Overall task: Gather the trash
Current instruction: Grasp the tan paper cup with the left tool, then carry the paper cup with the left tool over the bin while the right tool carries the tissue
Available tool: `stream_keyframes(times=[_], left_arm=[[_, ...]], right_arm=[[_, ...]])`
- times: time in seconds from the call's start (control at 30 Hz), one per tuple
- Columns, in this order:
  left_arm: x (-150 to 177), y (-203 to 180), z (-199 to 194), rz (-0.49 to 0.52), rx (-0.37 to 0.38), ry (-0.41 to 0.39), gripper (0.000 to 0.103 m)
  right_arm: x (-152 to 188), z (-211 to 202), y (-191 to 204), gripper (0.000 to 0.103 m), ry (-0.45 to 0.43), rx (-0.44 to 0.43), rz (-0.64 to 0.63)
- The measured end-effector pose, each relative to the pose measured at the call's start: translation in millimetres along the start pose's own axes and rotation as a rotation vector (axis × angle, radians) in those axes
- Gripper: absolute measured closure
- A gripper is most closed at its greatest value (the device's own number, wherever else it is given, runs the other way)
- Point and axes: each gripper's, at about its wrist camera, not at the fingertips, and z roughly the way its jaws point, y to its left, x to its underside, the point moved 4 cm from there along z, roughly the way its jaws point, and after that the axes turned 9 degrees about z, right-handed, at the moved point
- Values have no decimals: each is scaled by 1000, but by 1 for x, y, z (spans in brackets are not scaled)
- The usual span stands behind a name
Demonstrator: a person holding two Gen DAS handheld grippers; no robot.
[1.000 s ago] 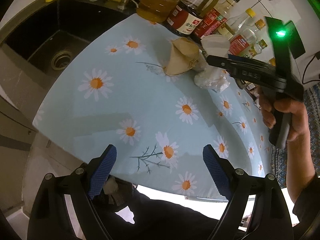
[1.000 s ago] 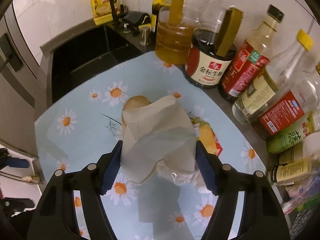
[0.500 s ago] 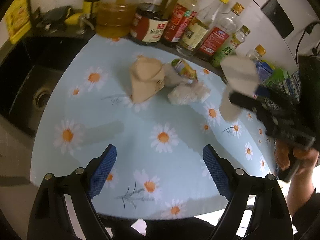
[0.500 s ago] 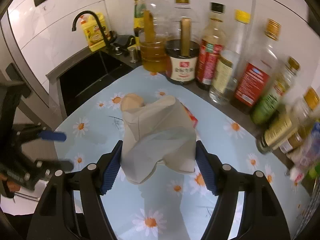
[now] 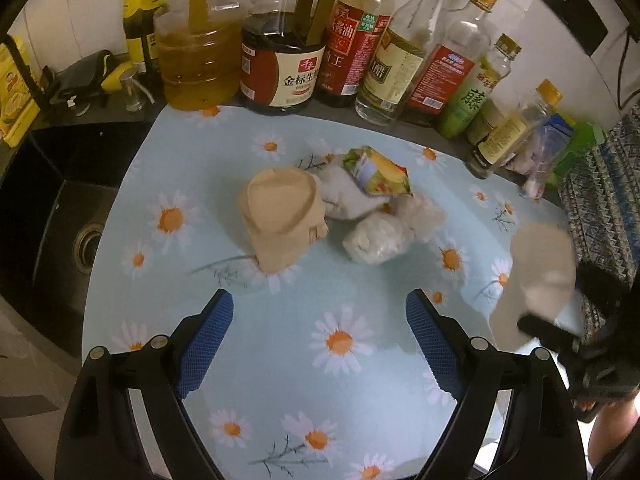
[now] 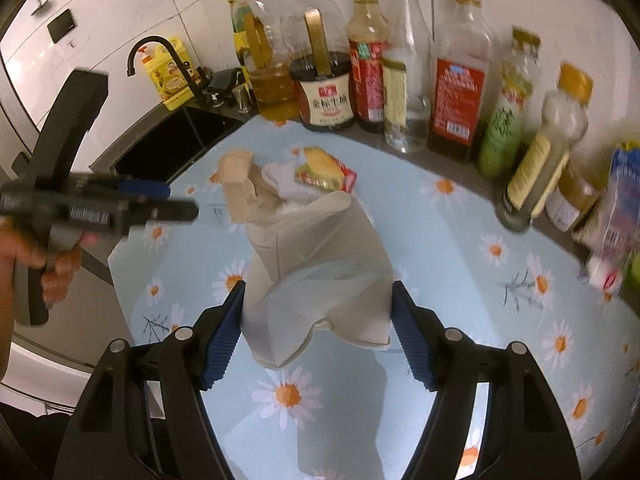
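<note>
My right gripper (image 6: 316, 332) clamped on a crumpled beige paper bag (image 6: 316, 276), my left gripper (image 5: 320, 344) spread wide and empty over the daisy-print tabletop (image 5: 280, 380), crushed cup (image 5: 280, 216), foil wrapper (image 5: 378, 172), glass bottles (image 5: 396, 52) behind.

Bare daisy-print bench (image 5: 340, 392) lies open along the near side. Mid-bench a trash heap (image 5: 332, 208) blocks the way, a row of bottles (image 5: 360, 40) walls off the back edge, and the black sink (image 5: 52, 216) drops away at the left.
</note>
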Motion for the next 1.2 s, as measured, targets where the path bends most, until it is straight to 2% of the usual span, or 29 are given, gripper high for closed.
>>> stream_keyframes(times=[0.23, 0.7, 0.83, 0.87, 0.9, 1.2], left_arm=[[-24, 12, 30, 4, -50, 42, 17], [-44, 17, 72, 83, -105, 112, 17], [-45, 18, 78, 85, -98, 117, 22], [-46, 18, 80, 85, -91, 121, 32], [-45, 19, 81, 83, -86, 129, 36], [-42, 17, 74, 93, -75, 114, 37]], right_arm=[[14, 10, -8, 33, 34, -33, 23], [19, 16, -20, 33, 66, -59, 24], [20, 16, -26, 33, 66, -57, 36], [20, 16, -26, 33, 67, -56, 37], [20, 16, -27, 33, 67, -55, 39], [21, 15, -27, 33, 66, -47, 43]])
